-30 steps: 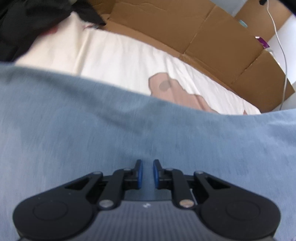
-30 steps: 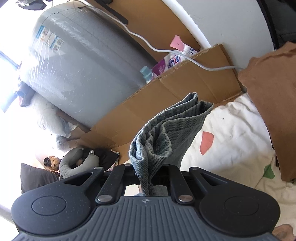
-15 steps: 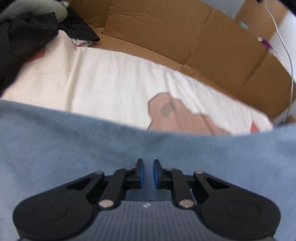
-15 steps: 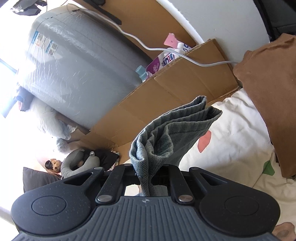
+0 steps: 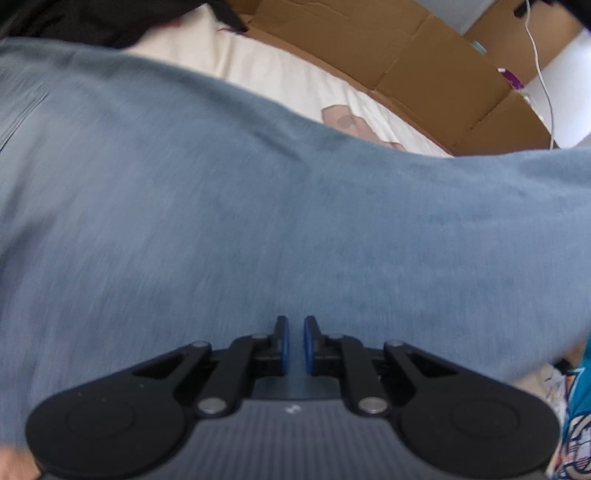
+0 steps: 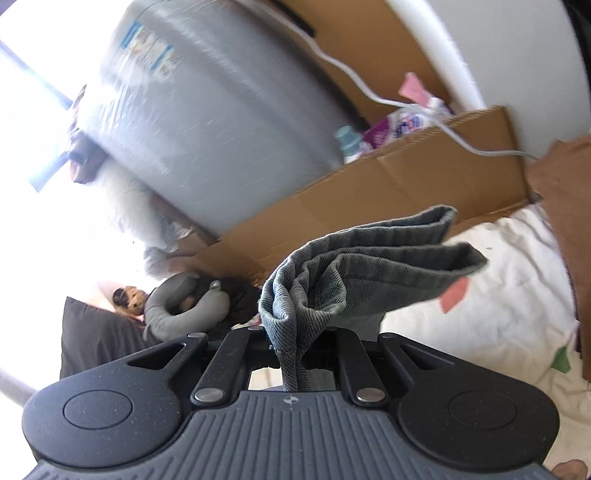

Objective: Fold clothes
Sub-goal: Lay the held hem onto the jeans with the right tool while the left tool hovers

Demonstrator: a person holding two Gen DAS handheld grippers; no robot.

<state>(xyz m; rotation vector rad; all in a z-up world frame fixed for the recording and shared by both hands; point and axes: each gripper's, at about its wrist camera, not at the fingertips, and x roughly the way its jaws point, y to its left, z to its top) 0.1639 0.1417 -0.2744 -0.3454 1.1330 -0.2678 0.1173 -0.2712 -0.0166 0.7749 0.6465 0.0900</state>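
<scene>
- The left gripper (image 5: pixel 294 325) has its blue-padded fingers (image 5: pixel 282 345) drawn close, with only a thin slit between them; blue cloth shows in the slit, but whether the pads pinch it cannot be told.
- Just past those fingers, the blue garment (image 5: pixel 258 206) fills most of the left wrist view from edge to edge as a broad, blurred sheet.
- Beyond the garment's far edge lies a white bedsheet (image 5: pixel 295 79) with pale pink patches, the surface that carries the clothes.
- A dark garment (image 5: pixel 92 18) sits at the far left corner of that surface.
- A cardboard wall (image 5: pixel 424 74) runs along the far edge of the surface, and a white cable (image 5: pixel 545 88) hangs down at its right end.
- The right gripper (image 6: pixel 295 339) is clamped on a bunched fold of the same garment, which here looks grey-blue and ribbed (image 6: pixel 354 273).
- The pinched cloth rises from between the jaws and fans out to the right, off the sheet.
- Under and to the right of it is the white bedsheet (image 6: pixel 498 295) with red and green shapes.
- A brown garment (image 6: pixel 569 206) lies along the right edge of the surface.
- Cardboard (image 6: pixel 369 199) borders the far edge, with bottles (image 6: pixel 376 133) behind it.
- A grey neck pillow (image 6: pixel 184 306) rests at the left.
</scene>
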